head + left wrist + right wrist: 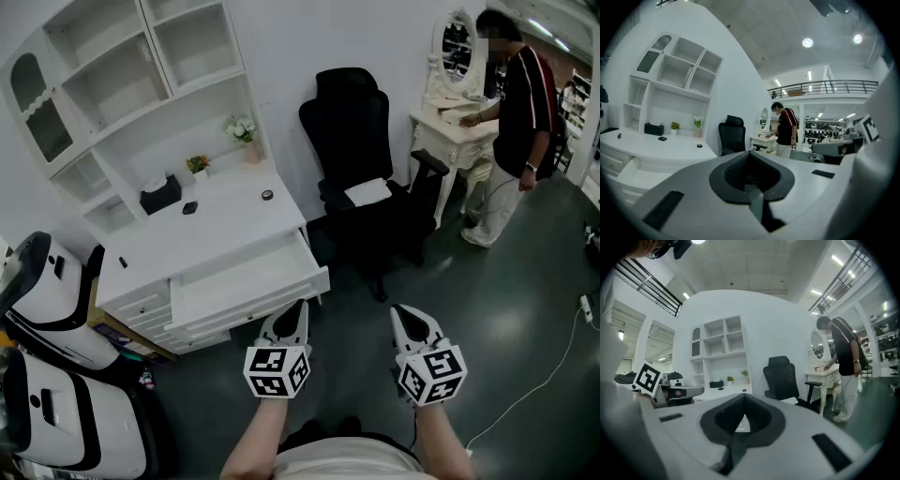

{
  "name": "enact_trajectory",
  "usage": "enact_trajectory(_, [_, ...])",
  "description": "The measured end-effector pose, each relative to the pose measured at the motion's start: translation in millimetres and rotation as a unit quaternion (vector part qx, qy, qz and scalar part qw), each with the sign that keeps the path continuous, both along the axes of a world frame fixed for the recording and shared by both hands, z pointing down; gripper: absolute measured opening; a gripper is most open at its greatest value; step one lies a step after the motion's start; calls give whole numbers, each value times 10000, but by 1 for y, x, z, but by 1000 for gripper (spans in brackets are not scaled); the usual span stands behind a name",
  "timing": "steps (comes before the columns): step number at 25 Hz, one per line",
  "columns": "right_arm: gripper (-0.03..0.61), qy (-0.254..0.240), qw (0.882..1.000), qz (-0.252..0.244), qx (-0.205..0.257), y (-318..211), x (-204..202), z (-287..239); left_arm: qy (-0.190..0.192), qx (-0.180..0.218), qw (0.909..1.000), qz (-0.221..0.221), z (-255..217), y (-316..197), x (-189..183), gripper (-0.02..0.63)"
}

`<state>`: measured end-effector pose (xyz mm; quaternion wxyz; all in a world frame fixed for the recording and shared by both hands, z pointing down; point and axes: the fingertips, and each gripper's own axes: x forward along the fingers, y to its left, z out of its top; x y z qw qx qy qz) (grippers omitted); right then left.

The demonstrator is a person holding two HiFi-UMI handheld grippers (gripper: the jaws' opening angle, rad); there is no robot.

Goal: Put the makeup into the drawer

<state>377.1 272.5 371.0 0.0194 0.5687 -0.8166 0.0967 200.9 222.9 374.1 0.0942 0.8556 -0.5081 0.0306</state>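
Desk (220,227) white, drawer (246,284) pulled open — black chair (352,131) beside it.

Drawer (246,281) open, makeup (267,195) outside it
I see the white drawer pulled out; the makeup, a small round dark compact, lies beyond it, far right

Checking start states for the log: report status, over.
Left hand-held gripper and right hand-held gripper shut, empty, short of desk. Drawer open; makeup on desk, untouched. Chair beside drawer, not blocking.
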Motion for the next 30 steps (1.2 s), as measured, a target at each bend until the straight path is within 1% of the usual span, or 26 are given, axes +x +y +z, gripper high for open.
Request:
enact_trajectory(4, [2,38,10000,-46,-38,6,4,8,-2,30,10000,10,4,6,6,2])
enact_trajectory(8, [2,200,9993,-246,-188,11,-2,19,-32,76,10000,-22,6,10,6,3])
enact_trajectory(12, [2,-93,9990,-371,-235,15,-2,21,-32,89,9998,-153,5,12,1,3])
enact_trajectory(15, [2,-132,9987,-401,-280,18,0,20,-33,91,9996,-251,2,12,-2,5])
enact_trajectory(16, [3,-135,9985,-425,-307,19,0,21,-34,78,9996,-278,1,13,-4,47])
enact_trajectory(17, [2,-157,9982,-472,-332,20,-2,22,-38,70,9995,-312,2,14,-5,66])
enact_trajectory(19, [2,-220,9974,-590,-356,21,-6,24,-43,61,9992,-404,3,14,-9,77])
enact_trajectory(22, [2,-230,9968,-679,-359,20,-11,25,-74,14,9985,-540,6,14,-16,129])
enact_trajectory(25, [2,-289,9959,-756,-407,22,-16,29,-156,-57,9977,-657,12,14,-23,153])
enact_trajectory(27, [2,-319,9956,-778,-416,20,-18,32,-205,-93,9971,-730,15,11,-27,180])
enact_trajectory(30, [3,-372,9955,-754,-442,12,-17,36,-253,-107,9963,-816,16,3,-34,204])
